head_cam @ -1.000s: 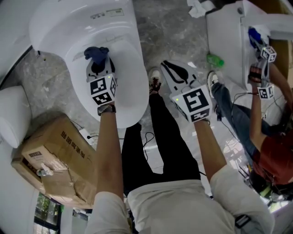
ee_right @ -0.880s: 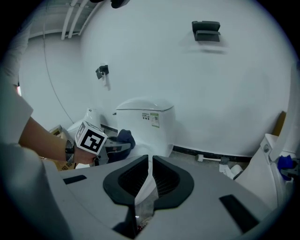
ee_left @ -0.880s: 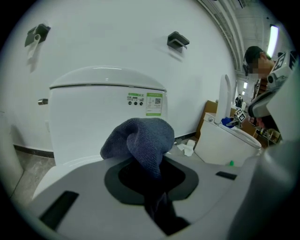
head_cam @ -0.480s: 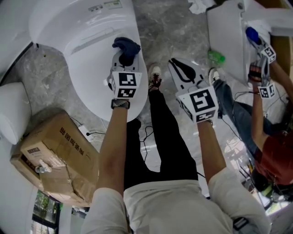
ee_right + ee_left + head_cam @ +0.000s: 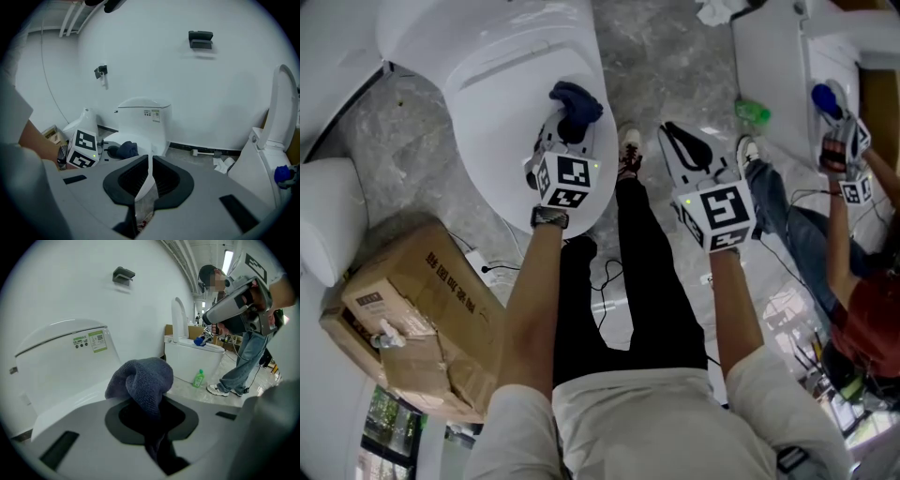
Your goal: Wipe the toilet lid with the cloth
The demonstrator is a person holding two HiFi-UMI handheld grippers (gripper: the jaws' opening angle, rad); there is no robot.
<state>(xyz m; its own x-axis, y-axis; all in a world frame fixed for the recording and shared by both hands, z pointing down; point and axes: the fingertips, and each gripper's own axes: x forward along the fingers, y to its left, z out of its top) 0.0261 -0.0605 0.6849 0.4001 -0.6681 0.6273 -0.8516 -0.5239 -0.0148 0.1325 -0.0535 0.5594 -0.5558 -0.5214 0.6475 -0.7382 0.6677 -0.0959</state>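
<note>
The white toilet lid (image 5: pixel 502 103) fills the upper left of the head view. My left gripper (image 5: pixel 569 120) is shut on a dark blue cloth (image 5: pixel 577 99), which rests at the lid's right edge. In the left gripper view the bunched cloth (image 5: pixel 143 380) bulges out of the jaws over the lid (image 5: pixel 70 397). My right gripper (image 5: pixel 682 155) hangs over the floor to the right of the toilet, apart from it. Its jaws are closed on a thin whitish plastic strip (image 5: pixel 146 180). From the right gripper view, the cloth (image 5: pixel 126 149) and the toilet (image 5: pixel 143 119) lie ahead on the left.
A torn cardboard box (image 5: pixel 412 319) sits on the floor at lower left. A second toilet (image 5: pixel 769 66) stands at upper right, with a green bottle (image 5: pixel 753 111) beside it. Another person (image 5: pixel 853 291) works there with grippers. Cables trail on the floor by my legs (image 5: pixel 633 272).
My left gripper has slid the cloth rightward across the lid to its right edge and has rolled. My right gripper has drifted slightly to the right.
</note>
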